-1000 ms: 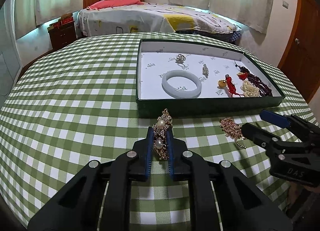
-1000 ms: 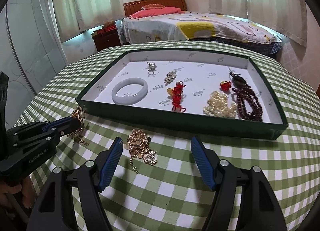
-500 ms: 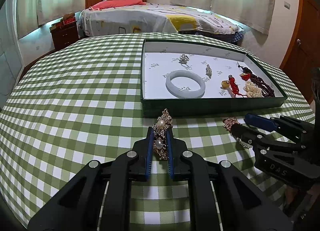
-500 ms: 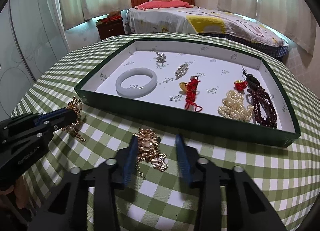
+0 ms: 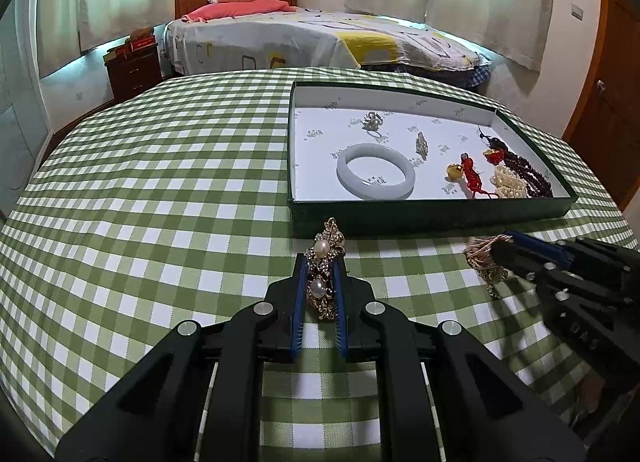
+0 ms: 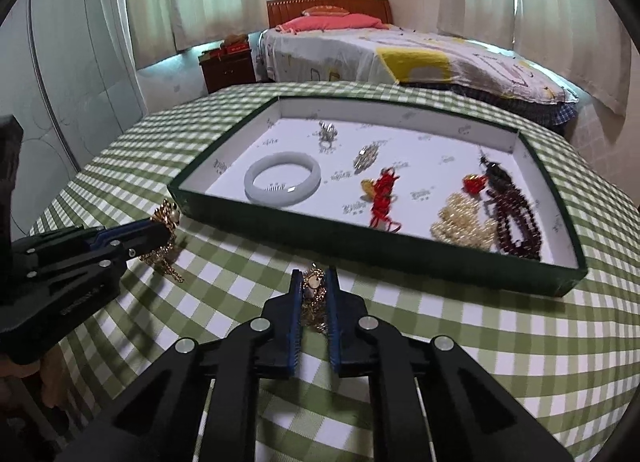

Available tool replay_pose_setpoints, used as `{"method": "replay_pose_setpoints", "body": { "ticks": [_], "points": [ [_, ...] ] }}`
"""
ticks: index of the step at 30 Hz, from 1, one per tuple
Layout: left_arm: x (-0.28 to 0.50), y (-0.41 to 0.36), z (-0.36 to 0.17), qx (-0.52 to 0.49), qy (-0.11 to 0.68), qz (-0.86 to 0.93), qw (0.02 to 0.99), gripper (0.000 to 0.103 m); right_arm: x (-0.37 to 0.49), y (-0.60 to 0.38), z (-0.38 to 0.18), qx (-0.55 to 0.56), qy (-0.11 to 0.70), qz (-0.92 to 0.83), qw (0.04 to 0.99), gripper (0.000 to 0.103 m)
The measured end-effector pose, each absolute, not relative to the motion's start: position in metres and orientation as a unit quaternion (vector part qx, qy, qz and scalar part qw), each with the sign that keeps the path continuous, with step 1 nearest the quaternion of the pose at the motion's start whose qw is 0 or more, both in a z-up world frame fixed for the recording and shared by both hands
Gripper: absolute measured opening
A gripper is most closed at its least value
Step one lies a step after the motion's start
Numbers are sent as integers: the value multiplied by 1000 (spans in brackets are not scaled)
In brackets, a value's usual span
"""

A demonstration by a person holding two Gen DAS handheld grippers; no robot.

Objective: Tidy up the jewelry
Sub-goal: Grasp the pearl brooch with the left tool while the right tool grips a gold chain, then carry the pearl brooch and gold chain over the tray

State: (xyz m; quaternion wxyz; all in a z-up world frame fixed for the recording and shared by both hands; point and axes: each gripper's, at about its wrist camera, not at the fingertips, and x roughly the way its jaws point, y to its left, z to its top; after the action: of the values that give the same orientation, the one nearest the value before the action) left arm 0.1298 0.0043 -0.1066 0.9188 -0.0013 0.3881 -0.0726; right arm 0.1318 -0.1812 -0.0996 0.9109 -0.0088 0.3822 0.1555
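My left gripper [image 5: 320, 262] is shut on a gold brooch with two pearls [image 5: 325, 262], held just above the checked cloth in front of the green tray [image 5: 420, 218]. My right gripper [image 6: 314, 282] is shut on a gold chain piece [image 6: 314, 294]; from the left wrist view it shows at the right [image 5: 500, 248] with the gold piece [image 5: 480, 258] in it. The tray [image 6: 280, 222] holds a white jade bangle [image 5: 375, 175], a silver ring, a silver pin, a red knot charm [image 6: 382, 198], pearl beads [image 6: 460, 222] and dark red beads [image 6: 516, 218].
The table wears a green-and-white checked cloth [image 5: 160, 202]. Beyond it stand a bed [image 5: 312, 38] and a wooden nightstand [image 5: 134, 66]. A wooden door [image 5: 608, 102] is at the right. The left gripper shows in the right wrist view [image 6: 158, 228].
My right gripper moved forward over the gold chain piece and closed on it. My left gripper stayed shut on the pearl brooch, drifting slightly toward the tray.
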Motion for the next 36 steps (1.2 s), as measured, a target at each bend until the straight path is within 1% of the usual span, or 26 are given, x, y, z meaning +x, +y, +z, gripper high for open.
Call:
{"method": "replay_pose_setpoints", "body": {
  "ticks": [13,36],
  "points": [
    [123,2,-91,-2,371,-78,925,13,118,-200,-73,4,348,143,926,12],
    [110,-12,-37,-6,314,-103,944,13,102,-220,-12,23,275,135,952,12]
  ]
}}
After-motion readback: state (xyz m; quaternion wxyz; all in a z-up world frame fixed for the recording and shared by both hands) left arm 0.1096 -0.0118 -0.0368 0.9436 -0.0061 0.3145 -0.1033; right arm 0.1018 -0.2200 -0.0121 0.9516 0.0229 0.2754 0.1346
